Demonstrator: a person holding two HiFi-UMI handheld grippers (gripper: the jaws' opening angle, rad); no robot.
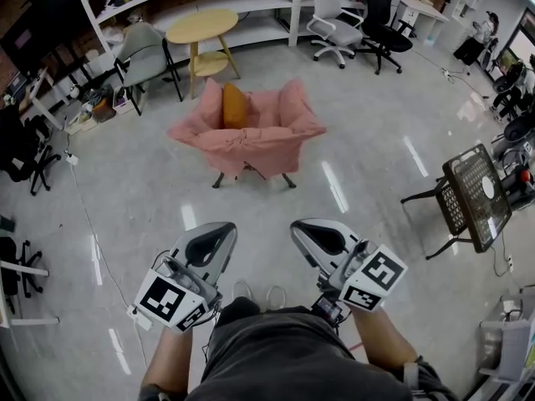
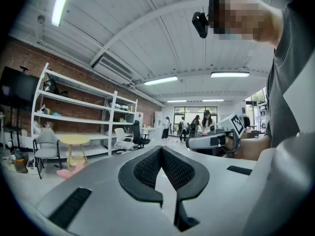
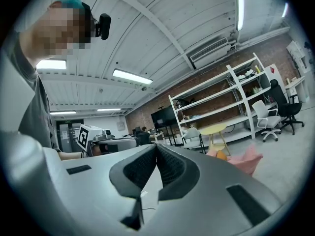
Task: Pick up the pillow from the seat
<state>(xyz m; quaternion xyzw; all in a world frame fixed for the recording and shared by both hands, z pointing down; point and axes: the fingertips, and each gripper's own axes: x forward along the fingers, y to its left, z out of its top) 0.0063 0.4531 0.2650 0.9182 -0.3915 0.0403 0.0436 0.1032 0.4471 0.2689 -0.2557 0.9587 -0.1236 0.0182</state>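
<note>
Left gripper [image 1: 216,234] and right gripper [image 1: 311,232] are both closed and empty, well apart from the orange pillow [image 1: 235,105] propped upright against the back of the pink seat [image 1: 259,144]. Likely risks: if I arrive with the jaws closed I just shove the pillow, or I pinch the loose seat fabric instead. Glossy grey floor [image 1: 368,182], white shelves [image 1: 251,2] and office chairs [image 1: 334,23] behind.

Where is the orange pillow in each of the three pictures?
Head view: the orange pillow leans upright on the pink seat, above the middle of the picture.
Left gripper view: the pillow cannot be made out; only the pink seat shows, small, at lower left.
Right gripper view: the pillow is right of the middle, at the seat's left end.
Shared landmark: the round yellow table behind the seat.
</note>
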